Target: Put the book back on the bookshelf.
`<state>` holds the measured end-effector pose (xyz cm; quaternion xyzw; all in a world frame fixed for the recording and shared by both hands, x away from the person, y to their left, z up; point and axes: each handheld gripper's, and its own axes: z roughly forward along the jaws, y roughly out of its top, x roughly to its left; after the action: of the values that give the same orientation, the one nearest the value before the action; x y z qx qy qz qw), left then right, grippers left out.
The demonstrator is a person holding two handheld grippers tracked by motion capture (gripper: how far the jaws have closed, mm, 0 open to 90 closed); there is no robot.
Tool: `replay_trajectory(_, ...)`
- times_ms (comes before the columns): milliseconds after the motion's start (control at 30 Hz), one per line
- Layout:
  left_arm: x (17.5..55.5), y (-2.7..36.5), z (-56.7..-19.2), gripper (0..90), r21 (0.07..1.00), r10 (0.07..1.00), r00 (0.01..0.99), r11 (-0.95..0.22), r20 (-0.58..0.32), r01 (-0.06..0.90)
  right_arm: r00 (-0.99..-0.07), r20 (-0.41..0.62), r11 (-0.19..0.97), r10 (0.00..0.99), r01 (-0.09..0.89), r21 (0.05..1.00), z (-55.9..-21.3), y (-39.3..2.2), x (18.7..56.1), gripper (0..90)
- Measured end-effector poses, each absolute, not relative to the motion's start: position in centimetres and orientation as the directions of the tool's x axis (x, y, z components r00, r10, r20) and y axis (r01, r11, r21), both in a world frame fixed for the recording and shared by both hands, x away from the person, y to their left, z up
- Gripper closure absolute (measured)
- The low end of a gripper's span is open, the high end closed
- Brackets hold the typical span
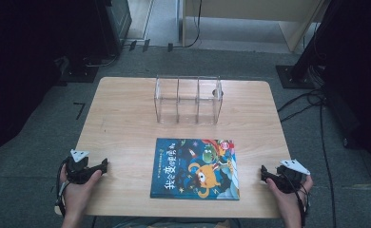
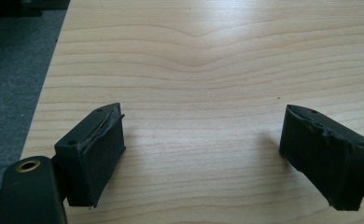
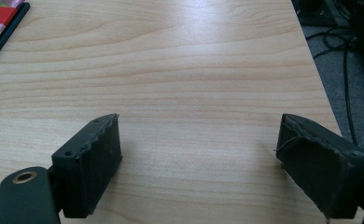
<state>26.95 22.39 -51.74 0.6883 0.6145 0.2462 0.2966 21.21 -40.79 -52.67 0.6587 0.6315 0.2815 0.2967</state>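
Observation:
A picture book with a dark blue cover and an orange cartoon creature lies flat on the wooden table, near its front edge. Behind it stands a clear plastic organizer with three compartments. My left gripper rests at the table's front left, held by a hand; its jaws stand wide apart over bare wood. My right gripper rests at the front right, also open with nothing between its pads. The book's red corner shows at the upper left of the right gripper view.
Grey carpet surrounds the table. Cables run over the floor at the right, beside a dark stand base. Light wooden furniture stands beyond the table. The table's left edge lies close to my left gripper.

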Motion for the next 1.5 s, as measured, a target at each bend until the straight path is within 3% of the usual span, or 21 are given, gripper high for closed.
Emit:
replay_trajectory(400,26.9,17.2,-51.4,14.2,0.728,0.961,0.258,-0.105,-0.101,0.677,-0.012,0.058,-0.038,0.998,0.62,0.783,-51.4,-38.1,21.3,17.5)
replay_trajectory(833,26.3,10.7,-51.7,14.5,0.713,0.883,0.43,-0.18,-0.186,0.678,-0.176,0.1,0.038,0.979,0.645,0.763,-52.0,-32.1,21.9,20.5)
replay_trajectory(1033,26.0,8.8,-51.7,15.1,0.71,0.843,0.48,-0.18,-0.245,0.68,-0.209,0.143,0.031,0.967,0.659,0.752,-52.4,-30.5,21.9,22.0)
replay_trajectory(1267,25.5,7.1,-51.8,15.1,0.715,0.812,0.533,-0.225,-0.238,0.662,-0.219,0.144,0.036,0.965,0.653,0.756,-52.5,-29.7,21.8,22.5)
replay_trajectory(1500,25.4,6.0,-51.8,14.5,0.712,0.767,0.574,-0.23,-0.288,0.664,-0.254,0.139,0.063,0.957,0.651,0.757,-52.6,-28.4,21.7,17.8)
